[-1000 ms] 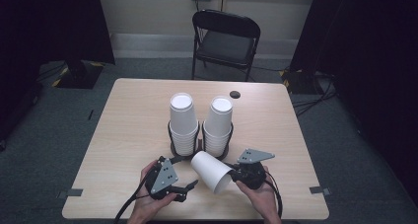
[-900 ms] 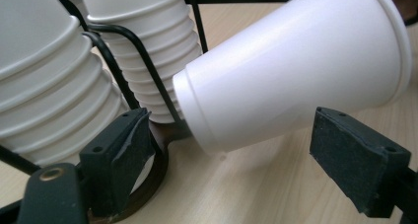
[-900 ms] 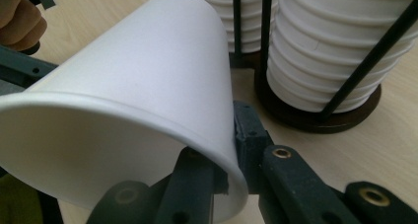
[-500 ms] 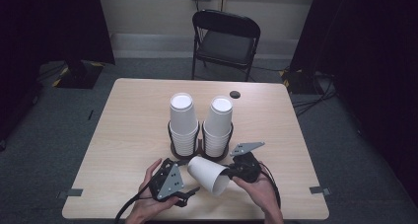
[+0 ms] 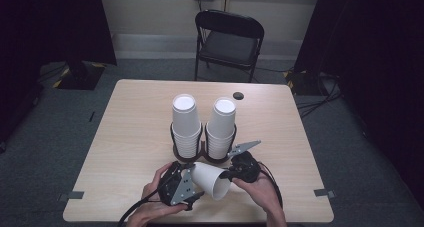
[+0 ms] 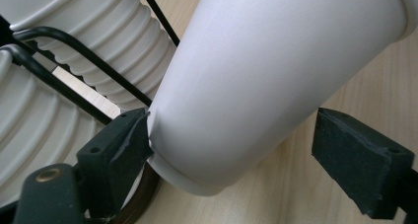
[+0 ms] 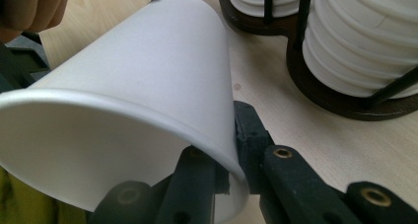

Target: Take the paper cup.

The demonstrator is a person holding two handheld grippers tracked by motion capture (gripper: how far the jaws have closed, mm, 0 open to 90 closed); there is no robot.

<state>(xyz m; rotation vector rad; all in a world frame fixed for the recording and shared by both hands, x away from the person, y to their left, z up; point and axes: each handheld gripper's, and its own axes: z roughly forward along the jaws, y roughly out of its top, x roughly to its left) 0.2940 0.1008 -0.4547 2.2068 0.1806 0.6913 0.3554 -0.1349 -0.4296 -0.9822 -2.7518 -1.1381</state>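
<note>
Two claws met on one paper cup (image 5: 210, 179) at the lower centre of the high view, just above the counter (image 5: 135, 132). Right claw (image 5: 231, 175) pinched its rim wall; left claw (image 5: 192, 187) had just been opening, cup base between its pads (image 6: 121, 142), one touching. Judged a handover; next, left should withdraw clear.

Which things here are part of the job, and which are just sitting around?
In play: loose paper cup, pinched at its rim by the right gripper; left gripper, jaws just opening around its base; two cup stacks in the holder.

Idle: folding chair, small dark disc.
</note>
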